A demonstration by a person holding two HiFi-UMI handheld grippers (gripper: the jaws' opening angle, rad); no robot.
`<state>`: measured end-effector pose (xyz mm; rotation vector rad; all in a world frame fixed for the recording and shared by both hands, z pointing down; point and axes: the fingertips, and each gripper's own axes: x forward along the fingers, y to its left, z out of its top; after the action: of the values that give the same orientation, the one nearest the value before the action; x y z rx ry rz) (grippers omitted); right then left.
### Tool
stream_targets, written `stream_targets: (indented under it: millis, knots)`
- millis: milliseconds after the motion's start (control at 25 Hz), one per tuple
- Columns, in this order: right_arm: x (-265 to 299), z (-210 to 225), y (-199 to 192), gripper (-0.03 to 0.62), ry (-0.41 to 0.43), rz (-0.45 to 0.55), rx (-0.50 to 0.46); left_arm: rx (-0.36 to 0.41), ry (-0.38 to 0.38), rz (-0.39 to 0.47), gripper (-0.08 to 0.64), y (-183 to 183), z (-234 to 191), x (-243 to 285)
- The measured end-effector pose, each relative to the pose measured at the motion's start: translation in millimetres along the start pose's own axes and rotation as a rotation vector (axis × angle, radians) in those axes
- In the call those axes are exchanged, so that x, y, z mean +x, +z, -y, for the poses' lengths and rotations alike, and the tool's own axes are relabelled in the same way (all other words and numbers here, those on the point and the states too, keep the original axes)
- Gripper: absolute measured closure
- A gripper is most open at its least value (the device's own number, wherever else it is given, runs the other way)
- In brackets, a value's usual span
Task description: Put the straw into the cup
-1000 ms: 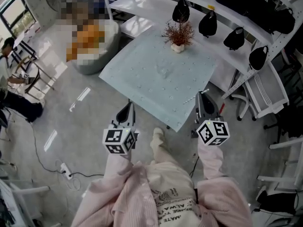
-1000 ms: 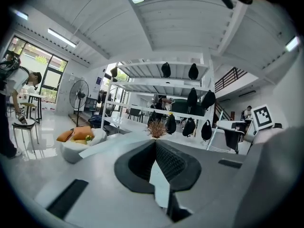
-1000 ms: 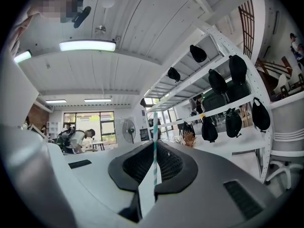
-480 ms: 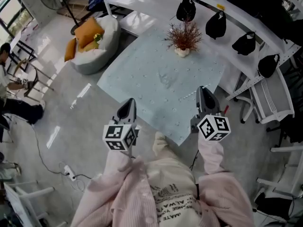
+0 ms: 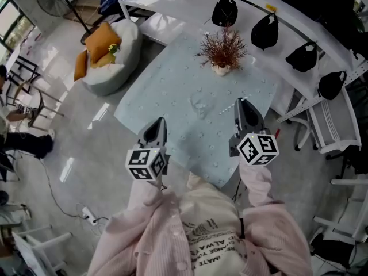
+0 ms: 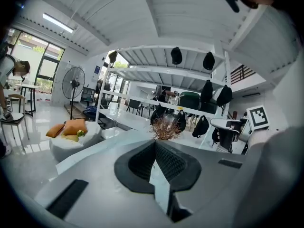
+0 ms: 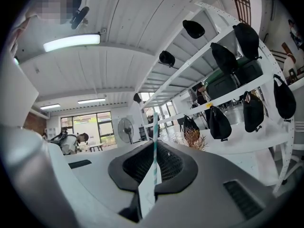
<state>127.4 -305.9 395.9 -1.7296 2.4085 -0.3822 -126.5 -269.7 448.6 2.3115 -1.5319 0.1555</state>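
My left tongs (image 5: 157,124) are pressed together, empty; my right tongs (image 5: 241,102) pinch the straw (image 7: 154,137). A plant (image 5: 221,50) stands upper centre on the bench (image 5: 167,91), which has drawn nearer since

The pale blue surface (image 5: 172,91) fills the centre of the frame. A small potted dried plant (image 5: 222,52) stands near its upper edge. A faint clear cup (image 5: 199,104) sits mid-surface.

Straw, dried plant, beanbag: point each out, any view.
straw (image 7: 154,144), right gripper view, mid-shaft where it stands between the jaws
dried plant (image 5: 223,46), head view, middle of its twigs
beanbag (image 5: 115,75), head view, its white side wall
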Motion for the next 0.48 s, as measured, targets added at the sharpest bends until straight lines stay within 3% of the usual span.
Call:
stream_targets:
  millis: [480]
  knots:
    - [72,12,-10,0.578,0.031,-0.013,0.022,-0.037,-0.037,-0.060,0.561,-9,-7,67]
